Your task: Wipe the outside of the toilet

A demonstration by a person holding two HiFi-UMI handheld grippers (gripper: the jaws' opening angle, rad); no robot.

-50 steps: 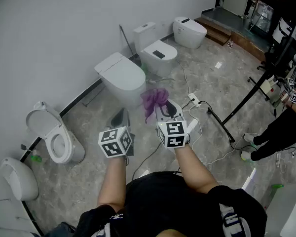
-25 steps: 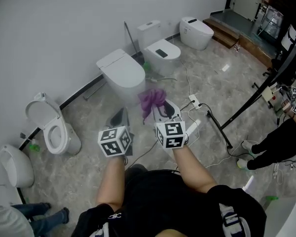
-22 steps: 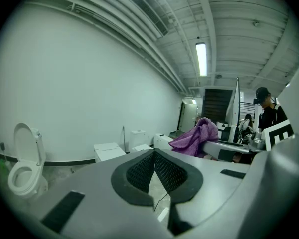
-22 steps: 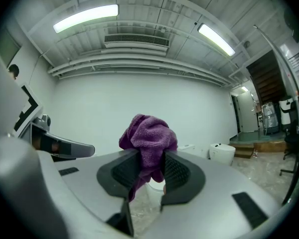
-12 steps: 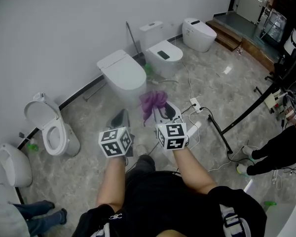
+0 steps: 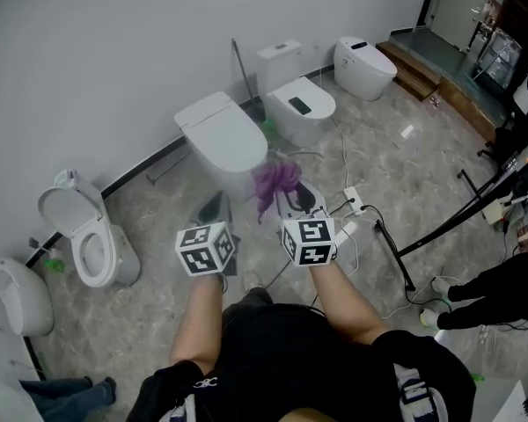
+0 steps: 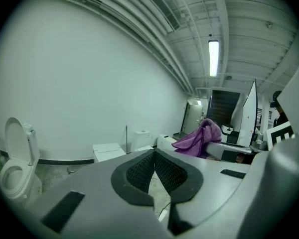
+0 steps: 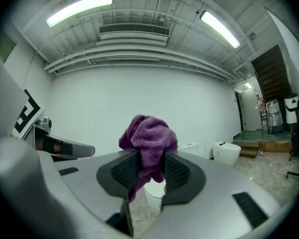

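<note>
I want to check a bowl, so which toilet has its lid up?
The second toilet from the left: its lid stands upright, while the others are shut.

Cloth (image 8: 147, 136): plain purple terry. Left gripper (image 7: 153, 156) and right gripper (image 8: 148, 166): light grey bodies, black pads with a fine mesh pattern. Left marker cube (image 6: 205, 250) and right marker cube (image 6: 309, 241): white faces bearing black square code patterns. Closed-lid toilet (image 6: 222, 134) and open-seat toilet (image 6: 84, 240): white. Floor (image 6: 158, 209): grey stone, marbled with paler veins. Wall (image 6: 97, 60): flat pale grey, with a black skirting strip (image 6: 145, 167). Person's top (image 6: 290, 359): black. Small bottle (image 6: 53, 265): green.
</note>
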